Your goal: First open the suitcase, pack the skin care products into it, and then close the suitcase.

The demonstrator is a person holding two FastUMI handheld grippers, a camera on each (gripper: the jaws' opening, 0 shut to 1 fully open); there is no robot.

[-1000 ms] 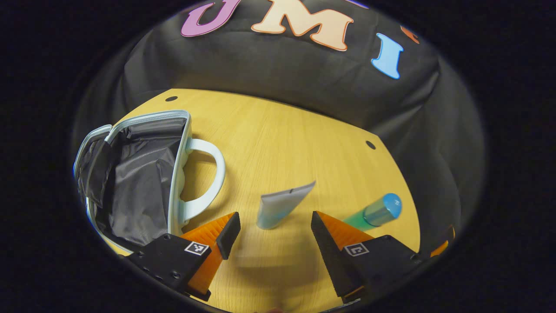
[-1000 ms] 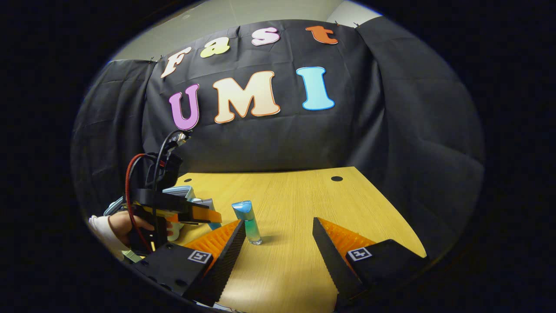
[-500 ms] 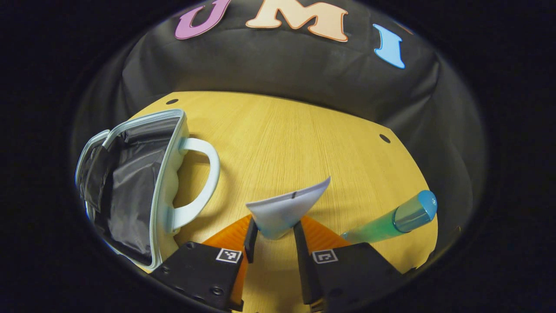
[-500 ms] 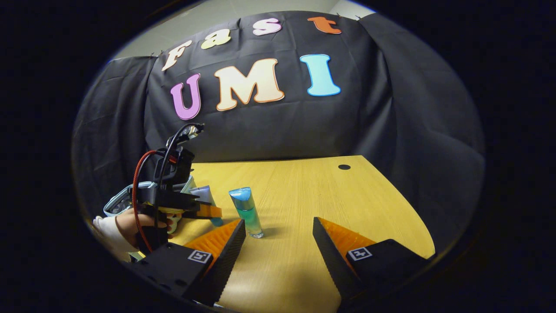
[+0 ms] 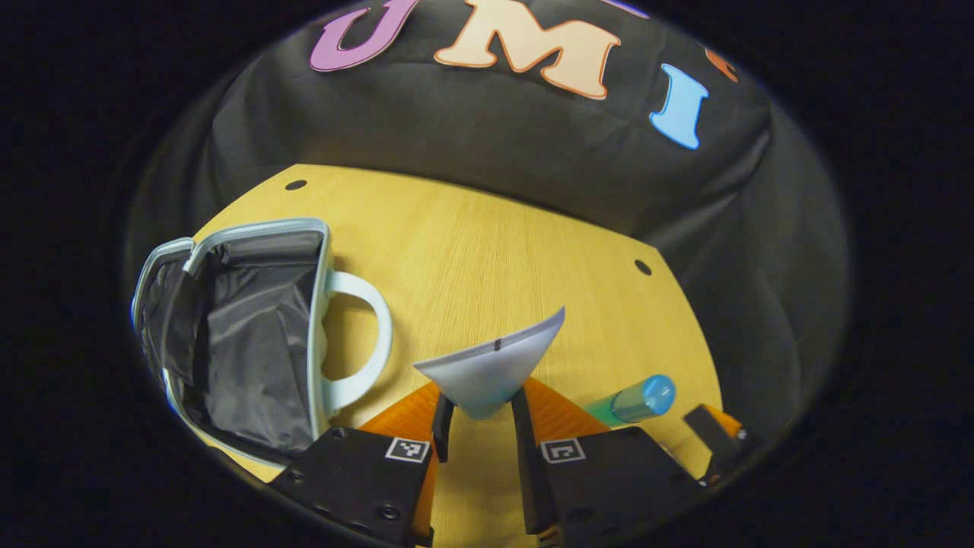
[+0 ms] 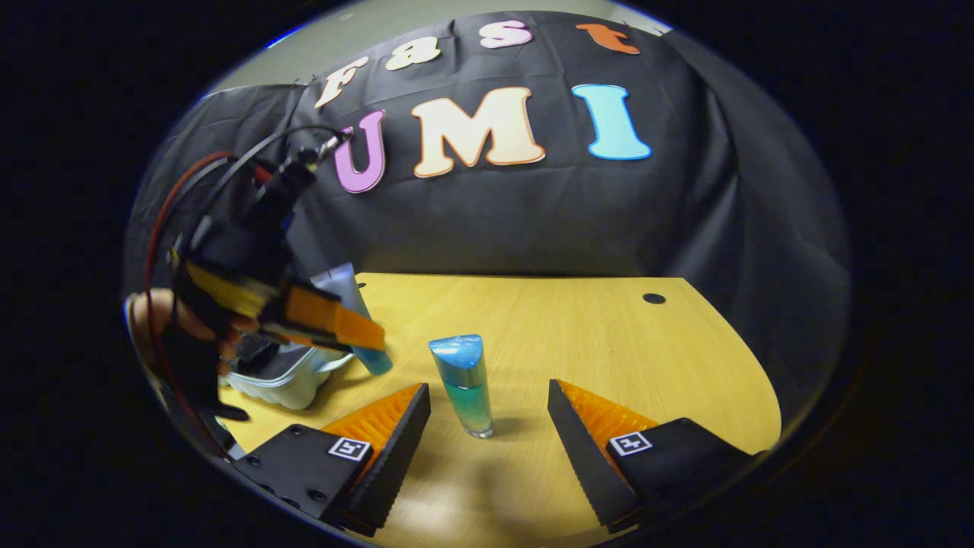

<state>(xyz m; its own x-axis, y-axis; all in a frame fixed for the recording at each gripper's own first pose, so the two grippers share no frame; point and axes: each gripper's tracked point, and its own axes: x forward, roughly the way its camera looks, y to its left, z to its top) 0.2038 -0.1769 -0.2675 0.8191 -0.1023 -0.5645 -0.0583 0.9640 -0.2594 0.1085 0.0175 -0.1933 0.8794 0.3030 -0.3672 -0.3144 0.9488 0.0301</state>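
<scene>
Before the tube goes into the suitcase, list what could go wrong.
1. The left gripper pinches the tube only near its cap end; it may slip or swing.
2. The suitcase opening is floppy lining; the tube could catch its rim.
3. The upright bottle between the right gripper fingers could tip.

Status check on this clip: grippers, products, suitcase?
Left gripper shut on tube, off the table. Right gripper open, straddling upright bottle. Suitcase open. Nothing in the way.

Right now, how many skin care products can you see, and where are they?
2. A tube is held between the left gripper fingers; a bottle stands on the table before the open right gripper.
</scene>
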